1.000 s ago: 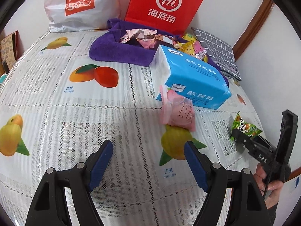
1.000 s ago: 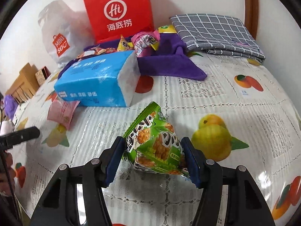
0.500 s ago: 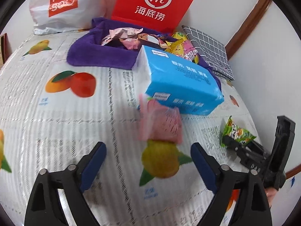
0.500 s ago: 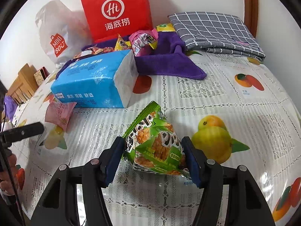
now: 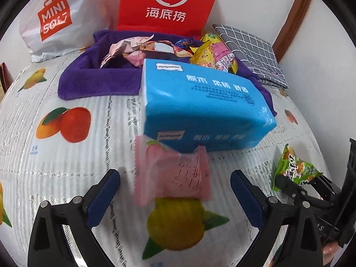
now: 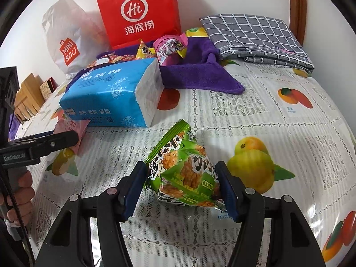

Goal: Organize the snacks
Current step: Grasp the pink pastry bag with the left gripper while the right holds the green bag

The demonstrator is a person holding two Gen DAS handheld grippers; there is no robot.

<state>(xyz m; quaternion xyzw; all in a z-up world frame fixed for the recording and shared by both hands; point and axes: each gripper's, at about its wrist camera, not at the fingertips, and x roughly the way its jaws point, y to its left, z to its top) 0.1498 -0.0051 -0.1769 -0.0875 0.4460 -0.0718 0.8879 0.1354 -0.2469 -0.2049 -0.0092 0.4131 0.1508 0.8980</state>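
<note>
A pink snack packet (image 5: 171,166) lies on the fruit-print tablecloth (image 5: 66,178), against the front of a blue tissue pack (image 5: 200,102). My left gripper (image 5: 174,175) hovers just short of the packet. Its jaws are opening wide, one on each side of the packet and clear of it. My right gripper (image 6: 181,171) is shut on a green snack bag (image 6: 184,171) that rests on the cloth, with both blue pads pressing its sides. In the left wrist view that bag (image 5: 291,169) shows at far right. A purple towel (image 5: 100,82) at the back holds several wrapped snacks (image 5: 204,55).
A red paper bag (image 5: 169,2) and a white shopping bag (image 5: 55,22) stand against the back wall. A folded grey checked cloth (image 6: 255,37) lies at the back right. A hand (image 6: 20,193) holds the left gripper's handle. Wooden boxes (image 6: 26,98) sit past the table's left edge.
My left gripper has moved toward the pink packet, which now looms larger between its jaws, and the jaws have spread wider. The right gripper and green bag have stayed put.
</note>
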